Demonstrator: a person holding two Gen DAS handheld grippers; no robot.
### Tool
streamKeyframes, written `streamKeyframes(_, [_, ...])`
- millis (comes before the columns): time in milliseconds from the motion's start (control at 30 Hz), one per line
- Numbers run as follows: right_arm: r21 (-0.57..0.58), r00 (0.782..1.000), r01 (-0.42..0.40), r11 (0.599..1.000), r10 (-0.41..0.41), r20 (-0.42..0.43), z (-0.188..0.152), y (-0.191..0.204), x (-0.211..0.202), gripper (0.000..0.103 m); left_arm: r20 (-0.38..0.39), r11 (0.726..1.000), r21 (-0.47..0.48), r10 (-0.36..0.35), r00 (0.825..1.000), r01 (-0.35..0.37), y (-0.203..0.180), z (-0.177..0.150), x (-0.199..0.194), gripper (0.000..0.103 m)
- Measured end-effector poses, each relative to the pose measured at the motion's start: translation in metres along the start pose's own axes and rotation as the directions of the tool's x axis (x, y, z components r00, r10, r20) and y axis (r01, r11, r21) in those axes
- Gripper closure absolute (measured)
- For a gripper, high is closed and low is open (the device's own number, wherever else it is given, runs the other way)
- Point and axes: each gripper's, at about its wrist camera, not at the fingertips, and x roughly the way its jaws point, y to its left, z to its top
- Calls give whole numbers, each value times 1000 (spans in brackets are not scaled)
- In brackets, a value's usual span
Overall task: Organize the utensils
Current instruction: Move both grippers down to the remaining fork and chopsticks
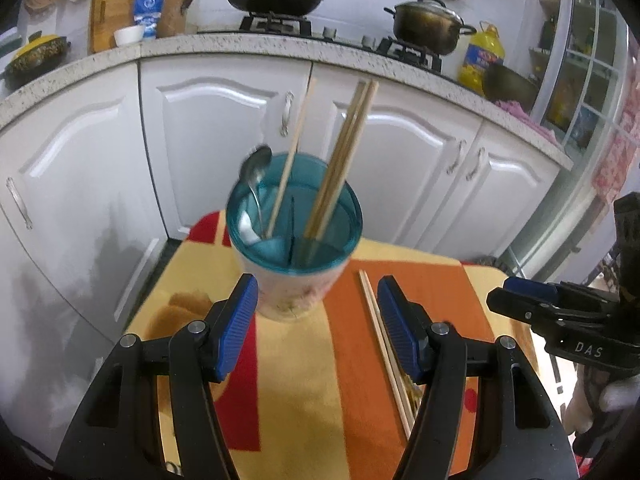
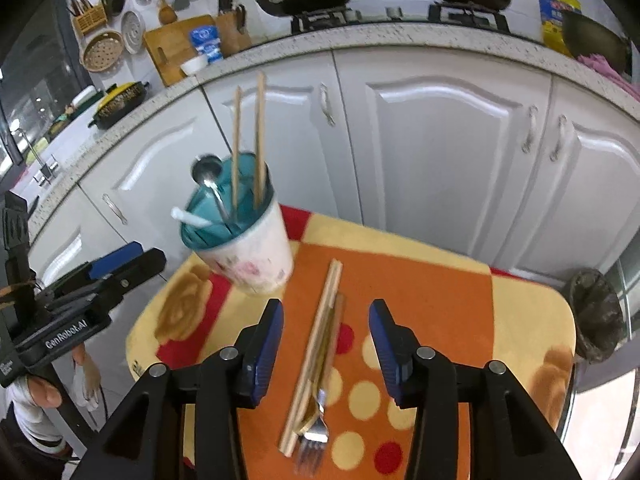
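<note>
The left gripper [image 1: 318, 312] is spread wide near the cup [image 1: 294, 240] — holding nothing. The right gripper [image 2: 326, 338] is spread over the chopsticks [image 2: 316, 356] and fork [image 2: 314, 436].

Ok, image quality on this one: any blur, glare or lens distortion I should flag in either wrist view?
Left wrist view: the utensil cup and spoon are motion-smeared, cabinet doors show glare streaks, and the counter edge bows from the fisheye. Right wrist view: the fork and chopsticks on the mat are blurred; corners are vignetted black.
</note>
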Motion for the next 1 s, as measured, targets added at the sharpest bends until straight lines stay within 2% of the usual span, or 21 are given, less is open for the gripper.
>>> streamKeyframes(200, [30,996,46,998,-43,-74,-26,-22,17,60,-73,1000,-18,-13,997,12,-2,-20,17,39])
streamKeyframes(467, [81,988,37,996,-24,-154,-45,-30,50,60,-144,999,-45,-34,989,28,3,-47,35,39])
streamKeyframes(633, [27,981,20,999,-14,-195,-48,-12,74,60,-192,999,-46,-6,981,-2,13,-60,43,39])
streamKeyframes(867, [-46,964,42,998,-52,-259,-49,3,115,60,-200,998,-61,12,980,-25,20,-59,43,39])
streamKeyframes(1000, [-44,973,39,998,-48,-225,-56,-7,112,58,-196,999,-49,5,981,-15,14,-58,45,39])
